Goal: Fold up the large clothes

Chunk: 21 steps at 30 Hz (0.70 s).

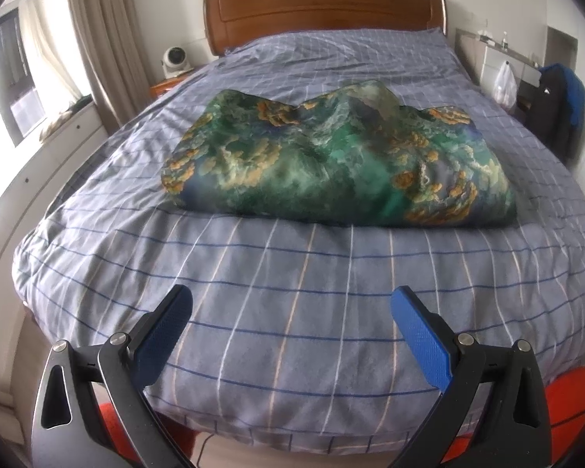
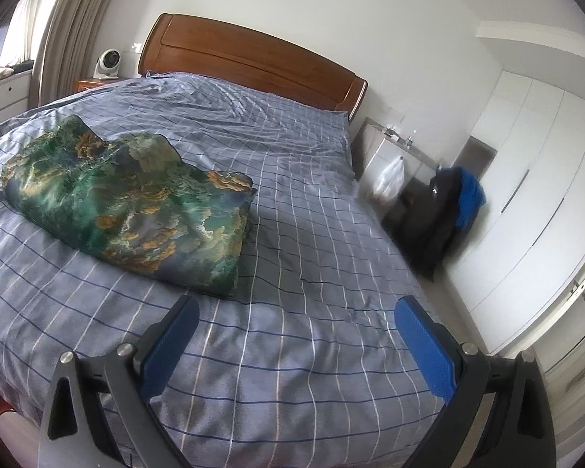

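Observation:
A large green garment with orange and blue print (image 1: 339,160) lies in a loosely folded, rumpled heap on the checked blue-grey bed cover (image 1: 292,292). In the right wrist view the same garment (image 2: 136,202) sits to the left of centre on the bed cover (image 2: 312,234). My left gripper (image 1: 291,306) hangs open over the foot of the bed, well short of the garment, nothing between its blue pads. My right gripper (image 2: 297,314) is open too, just off the garment's near right corner and not touching it.
A wooden headboard (image 1: 323,11) stands at the far end. A small white fan (image 1: 176,61) sits on a bedside table at the left. A chair with dark and blue clothes (image 2: 444,210), a hanging plastic bag (image 2: 390,179) and white wardrobes (image 2: 526,195) are to the right.

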Motion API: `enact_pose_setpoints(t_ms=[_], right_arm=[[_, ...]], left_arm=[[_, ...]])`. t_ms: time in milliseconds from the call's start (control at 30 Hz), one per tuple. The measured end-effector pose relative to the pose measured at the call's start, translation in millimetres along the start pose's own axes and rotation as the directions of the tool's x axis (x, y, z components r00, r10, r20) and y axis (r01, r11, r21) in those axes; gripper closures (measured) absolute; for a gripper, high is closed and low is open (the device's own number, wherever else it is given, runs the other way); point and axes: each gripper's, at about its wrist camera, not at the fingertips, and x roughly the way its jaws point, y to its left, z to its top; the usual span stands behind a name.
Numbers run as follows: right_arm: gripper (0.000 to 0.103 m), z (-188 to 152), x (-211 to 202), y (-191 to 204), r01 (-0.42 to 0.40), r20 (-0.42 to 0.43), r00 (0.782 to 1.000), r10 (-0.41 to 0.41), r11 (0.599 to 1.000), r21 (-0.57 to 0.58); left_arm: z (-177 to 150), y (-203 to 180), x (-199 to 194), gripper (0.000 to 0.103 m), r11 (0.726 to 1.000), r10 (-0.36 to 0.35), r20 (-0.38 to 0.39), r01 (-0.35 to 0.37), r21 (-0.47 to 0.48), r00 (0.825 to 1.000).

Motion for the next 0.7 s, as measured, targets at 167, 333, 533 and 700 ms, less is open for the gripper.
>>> enact_pose_setpoints(t_ms=[167,333,533,700], right_arm=[[0.004,0.7,-0.4,0.8,0.027,0.005,1.0,-0.027,0.999,-0.017],[0.004,1.2,-1.1,0.2,0.044,0.007,0.999,-0.044,0.999,-0.028],[0.004,1.7,-3.2,-0.9,0.048,0.006,0.999,-0.048,0.999,-0.026],[0.004,1.9,-4.1,-1.8,0.037,0.002,0.999,-0.037,0.999,-0.019]], left_arm=[[-0.7,-1.0,-1.4,0.001,1.0,0.009,0.009,-0.009,0.0,1.0],[-2.0,-1.3,-0.3,0.001,1.0,-0.001,-0.008,0.001,-0.005,1.0],[-8.2,-1.0,2.8,0.001,1.0,-0.022,-0.05,0.022,-0.001,0.999],[-10.5,-6.1,-3.2,0.001,0.999,0.004,-0.031,-0.002,0.037,1.0]])
